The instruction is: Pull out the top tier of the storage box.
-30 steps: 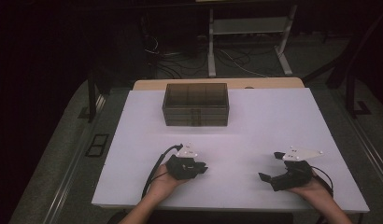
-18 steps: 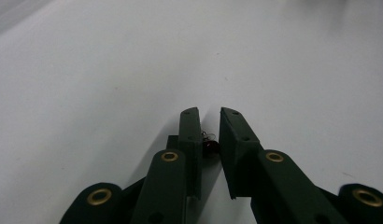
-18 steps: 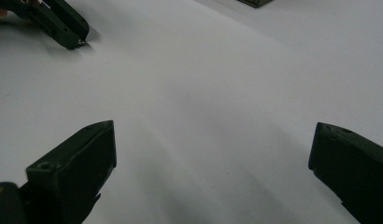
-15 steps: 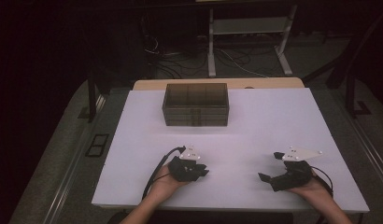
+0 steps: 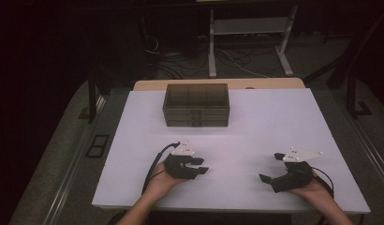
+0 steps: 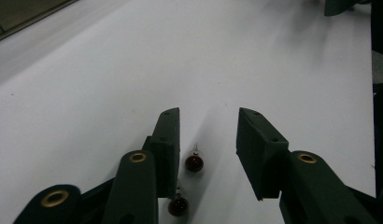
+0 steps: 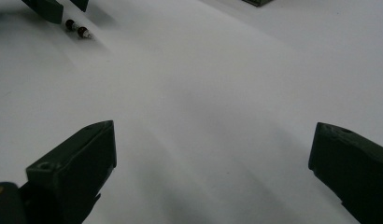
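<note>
A big white table point(image 5: 255, 122) takes up most of the high view. Near its far edge sits a dark see-through box point(image 5: 196, 104) with small drawers in front. It is well apart from both hands.

The right gripper point(image 5: 271, 171) rests near the front edge of the table, held in the person's right hand point(image 5: 316, 187). Its jaws stand wide apart, with bare table between them.

The left gripper point(image 5: 199, 166) is near the front edge too, in the left hand point(image 5: 159, 183). Its jaws have just been opening, and now there is a middle-sized gap between them. Nothing is squeezed in them.

The smallest things are two tiny dark red beads. In the left gripper view, one bead point(image 6: 194, 162) lies on the table in the gap, just beside the left-hand jaw. The other bead point(image 6: 178, 205) lies a little closer to the camera, partly tucked under that jaw. Each looks like it has a little metal tip, but they are too small to be sure.

I think the left gripper is either letting the beads go or getting ready to pick one up. I cannot tell which. If the beads are meant for the box, the next move needs care: go low, put the jaws on both sides of one bead, and close slowly so it does not roll away.
</note>
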Available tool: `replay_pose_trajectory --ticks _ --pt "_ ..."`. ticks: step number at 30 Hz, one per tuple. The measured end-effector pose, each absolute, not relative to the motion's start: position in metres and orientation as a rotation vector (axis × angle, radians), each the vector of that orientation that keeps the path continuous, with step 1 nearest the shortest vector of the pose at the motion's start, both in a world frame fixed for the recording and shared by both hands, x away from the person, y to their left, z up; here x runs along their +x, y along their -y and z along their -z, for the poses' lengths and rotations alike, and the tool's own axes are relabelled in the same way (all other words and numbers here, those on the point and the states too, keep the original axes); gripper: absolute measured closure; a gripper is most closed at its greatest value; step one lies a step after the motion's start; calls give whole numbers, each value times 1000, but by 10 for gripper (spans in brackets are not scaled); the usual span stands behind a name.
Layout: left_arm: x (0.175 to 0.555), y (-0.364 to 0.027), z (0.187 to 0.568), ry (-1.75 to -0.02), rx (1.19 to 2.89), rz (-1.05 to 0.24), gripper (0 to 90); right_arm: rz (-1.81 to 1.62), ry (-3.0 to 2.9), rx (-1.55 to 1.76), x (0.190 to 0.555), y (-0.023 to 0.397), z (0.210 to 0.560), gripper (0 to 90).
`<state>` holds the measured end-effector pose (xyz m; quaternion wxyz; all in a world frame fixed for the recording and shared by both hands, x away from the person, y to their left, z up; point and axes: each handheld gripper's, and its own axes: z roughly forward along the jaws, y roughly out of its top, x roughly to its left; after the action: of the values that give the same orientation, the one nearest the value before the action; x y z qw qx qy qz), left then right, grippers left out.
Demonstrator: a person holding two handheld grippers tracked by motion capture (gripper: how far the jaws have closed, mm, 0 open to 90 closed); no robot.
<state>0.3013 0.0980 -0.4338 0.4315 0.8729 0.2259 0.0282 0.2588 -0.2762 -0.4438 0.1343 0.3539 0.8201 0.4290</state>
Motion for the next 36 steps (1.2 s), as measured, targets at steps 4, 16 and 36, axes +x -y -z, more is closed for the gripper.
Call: replay_pose_trajectory --ticks 4,16,36 --pt "305 -104 431 -570 2171 -80 541 -1243 -2378 1026 259 276 444 4" --pt "317 -128 424 -660 2134 -142 435 -1247 -2383 1019 260 275 444 4" --pt "339 -138 416 -704 2085 -167 131 -1247 -2378 1032 261 275 445 4"
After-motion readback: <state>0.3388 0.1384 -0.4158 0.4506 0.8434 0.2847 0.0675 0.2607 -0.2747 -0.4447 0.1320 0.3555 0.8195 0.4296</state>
